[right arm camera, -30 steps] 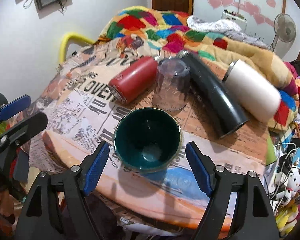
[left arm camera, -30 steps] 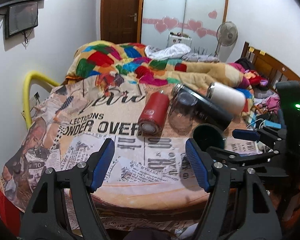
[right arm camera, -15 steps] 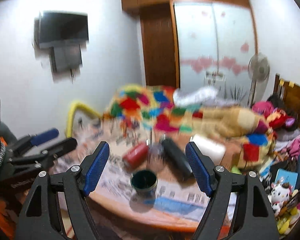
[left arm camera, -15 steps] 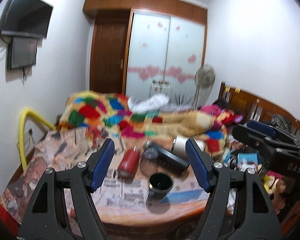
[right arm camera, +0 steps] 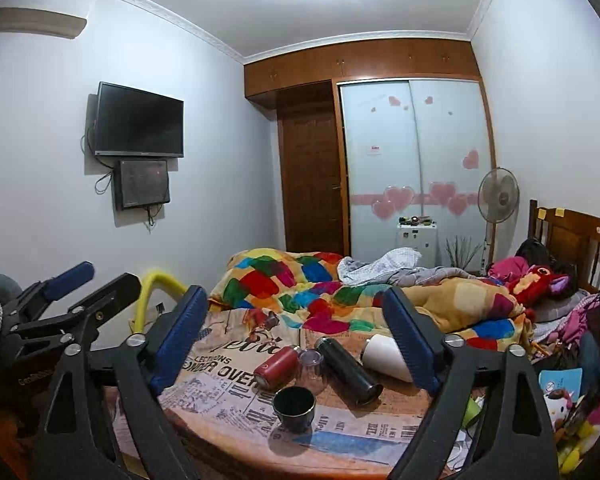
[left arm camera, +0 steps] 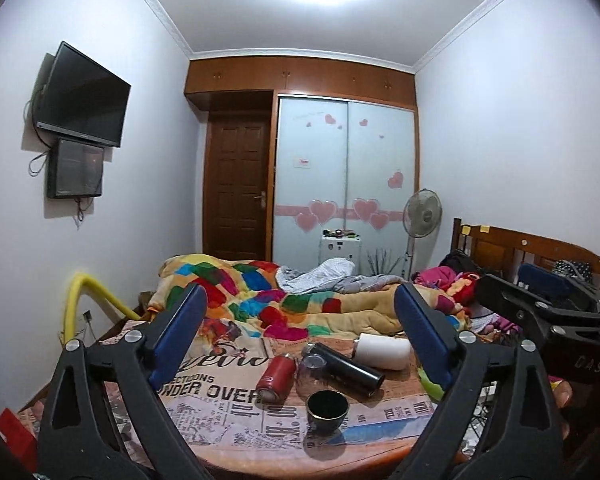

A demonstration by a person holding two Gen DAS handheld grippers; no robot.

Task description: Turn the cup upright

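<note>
A dark green cup (left arm camera: 326, 405) stands upright, mouth up, near the front edge of the newspaper-print table (left arm camera: 220, 420); it also shows in the right wrist view (right arm camera: 294, 402). My left gripper (left arm camera: 300, 336) is open and empty, held well back from and above the table. My right gripper (right arm camera: 296, 338) is open and empty, likewise pulled back. The right gripper shows at the right edge of the left wrist view (left arm camera: 540, 312); the left gripper shows at the left of the right wrist view (right arm camera: 60, 300).
Behind the cup, a red bottle (left arm camera: 277, 372), a black flask (left arm camera: 348, 368) and a white tumbler (left arm camera: 384, 350) lie on their sides; a clear glass (left arm camera: 311, 372) stands mouth down. A bed with a colourful blanket (left arm camera: 260, 292) lies beyond. A yellow pipe (left arm camera: 84, 304) stands at left.
Both grippers have pulled far back and up from the table; the cup, close between the right gripper's fingers a second ago, now stands small and distant. The objects have not moved.
</note>
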